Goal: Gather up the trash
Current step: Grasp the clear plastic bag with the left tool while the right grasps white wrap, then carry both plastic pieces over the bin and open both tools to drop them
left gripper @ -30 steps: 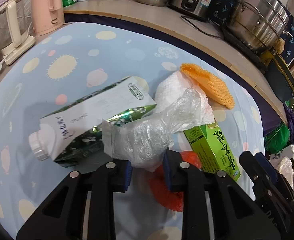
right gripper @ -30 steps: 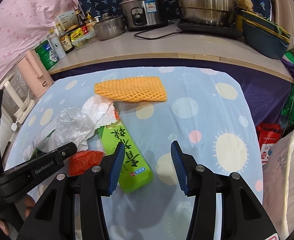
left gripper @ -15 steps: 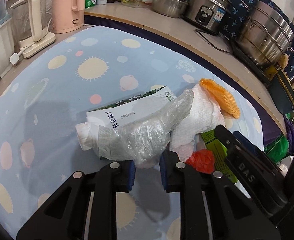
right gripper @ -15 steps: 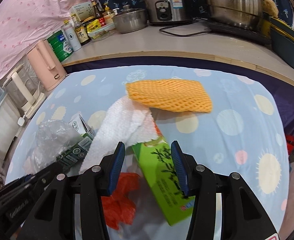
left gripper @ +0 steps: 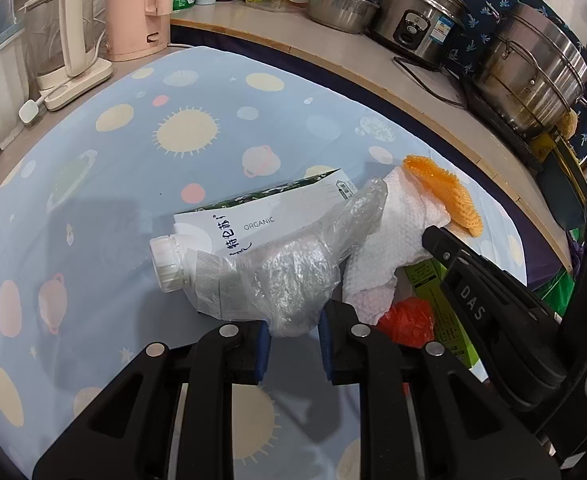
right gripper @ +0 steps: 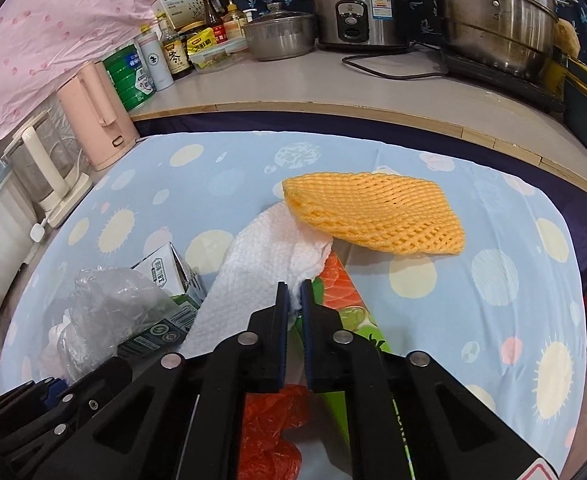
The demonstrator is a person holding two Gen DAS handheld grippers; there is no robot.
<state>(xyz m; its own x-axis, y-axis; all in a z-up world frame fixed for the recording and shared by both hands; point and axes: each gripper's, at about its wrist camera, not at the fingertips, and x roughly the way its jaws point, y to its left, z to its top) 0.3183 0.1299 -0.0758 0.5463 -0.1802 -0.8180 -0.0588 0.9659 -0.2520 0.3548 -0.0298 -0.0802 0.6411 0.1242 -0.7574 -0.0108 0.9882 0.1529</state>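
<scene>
A heap of trash lies on the blue patterned tablecloth (left gripper: 141,160). My left gripper (left gripper: 293,338) is shut on a crumpled clear plastic bag (left gripper: 289,276) that drapes over a white and green milk carton (left gripper: 261,220). My right gripper (right gripper: 294,300) is shut on a white paper towel (right gripper: 253,280), also seen in the left wrist view (left gripper: 393,236). An orange foam net (right gripper: 377,216) rests on the towel's far end. A green drink box (right gripper: 349,312) and red plastic scrap (right gripper: 269,428) lie under my right gripper.
A wooden-edged counter (right gripper: 333,84) behind the table carries a rice cooker (right gripper: 357,12), steel pots (right gripper: 497,16), bottles and cans. A pink kettle (right gripper: 97,120) and a glass kettle (left gripper: 61,32) stand at the table's left edge.
My right gripper has moved forward over the green box and closed on the paper towel. My left gripper has pulled back a little with the plastic bag in it.
</scene>
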